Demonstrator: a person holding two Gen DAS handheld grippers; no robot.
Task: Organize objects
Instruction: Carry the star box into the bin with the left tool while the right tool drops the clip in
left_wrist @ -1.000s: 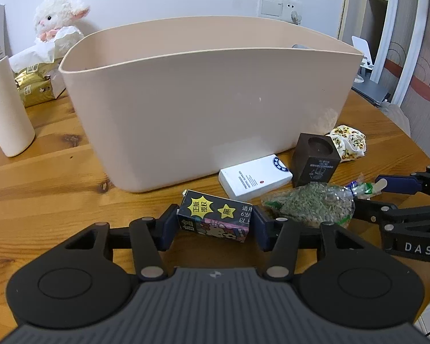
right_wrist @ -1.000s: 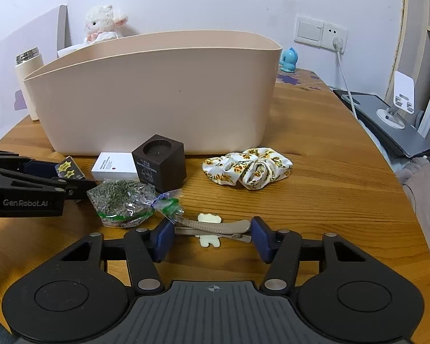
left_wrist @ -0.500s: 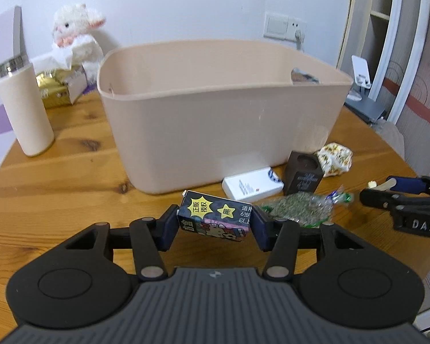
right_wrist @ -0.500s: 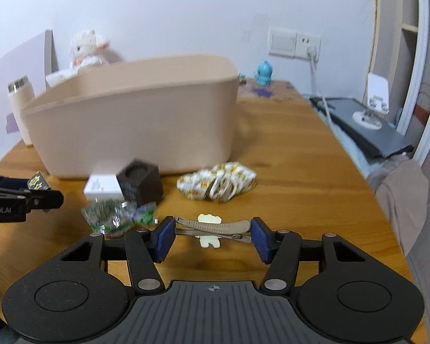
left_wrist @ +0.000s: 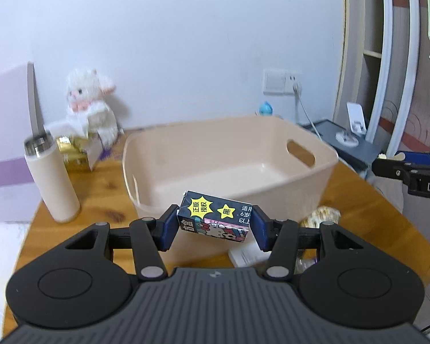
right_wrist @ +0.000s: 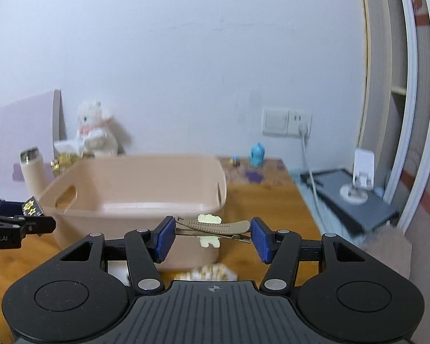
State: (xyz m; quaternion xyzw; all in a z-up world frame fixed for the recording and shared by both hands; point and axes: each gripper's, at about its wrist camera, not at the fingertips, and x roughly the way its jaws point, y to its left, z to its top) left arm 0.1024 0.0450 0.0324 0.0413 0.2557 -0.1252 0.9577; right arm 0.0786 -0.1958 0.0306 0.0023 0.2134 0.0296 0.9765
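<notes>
Clamping card box [left_wrist: 214, 218] and hair clip [right_wrist: 213, 226], both hand-held grippers.

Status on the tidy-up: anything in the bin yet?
Nothing done yet: the beige plastic bin looks empty. In hand: left gripper holds the dark cartoon-print box, right gripper the metal hair clip, both lifted near the bin. Left: floral scrunchie, white box.

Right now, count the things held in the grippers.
2. A small printed box is clamped in the left gripper, in front of the bin. A hair clip is clamped in the right gripper, also raised near the bin.
</notes>
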